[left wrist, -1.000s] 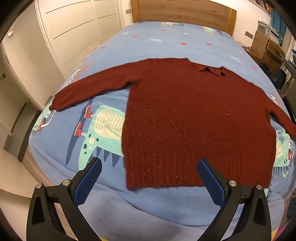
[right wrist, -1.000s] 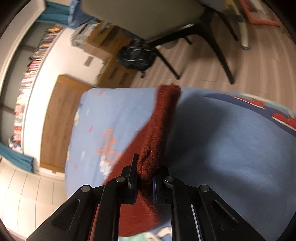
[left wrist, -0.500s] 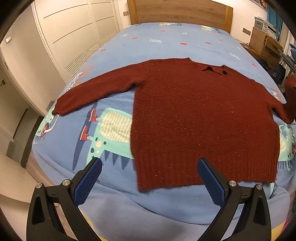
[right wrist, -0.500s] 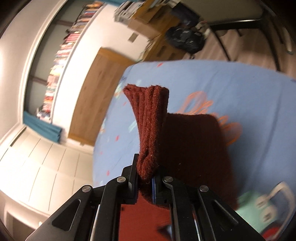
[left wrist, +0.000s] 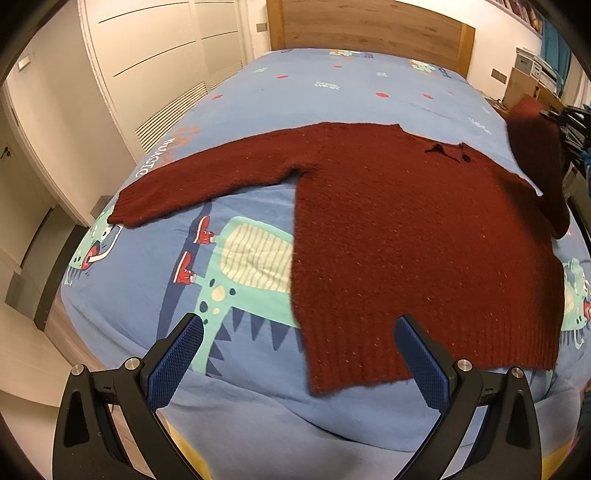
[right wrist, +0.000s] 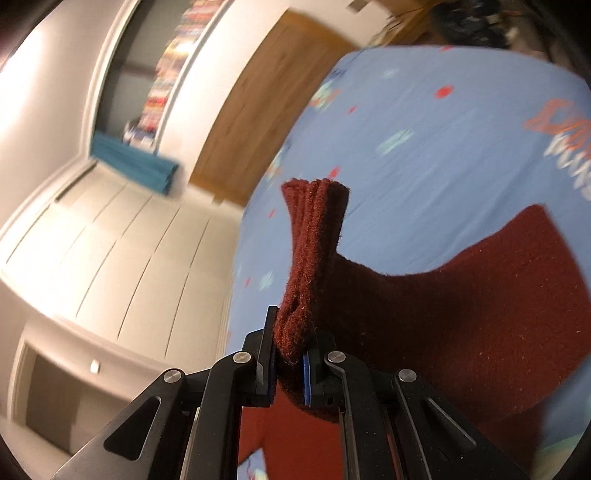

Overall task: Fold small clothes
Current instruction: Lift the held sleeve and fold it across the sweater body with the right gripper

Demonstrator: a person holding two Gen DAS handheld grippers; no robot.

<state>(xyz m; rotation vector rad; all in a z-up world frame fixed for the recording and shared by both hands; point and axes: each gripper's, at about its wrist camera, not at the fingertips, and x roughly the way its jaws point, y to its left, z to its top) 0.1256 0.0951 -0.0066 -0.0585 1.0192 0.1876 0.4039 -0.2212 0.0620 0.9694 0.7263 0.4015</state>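
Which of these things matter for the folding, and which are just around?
Part of the job:
- dark red sweater
- its sleeve cuff, pinched in the right claw
- left claw, open
- bed

Just around:
- wooden headboard
- white wardrobe

The left claw [left wrist: 299, 349] is built from two black, matte arms, each pierced by a rounded triangular cutout near its base. Round silver screw heads sit on the joints, two on each side, at about 7 and 5 o'clock in the left wrist view. Its fingers [left wrist: 177, 363] carry blue pads with a fine diamond-grid texture.

The right claw [right wrist: 290, 363] has the same black linkage: triangular cutout at 7 o'clock, silver screws along the top of the arms, slim black finger plates, and a thin blue pad edge showing on the right one.
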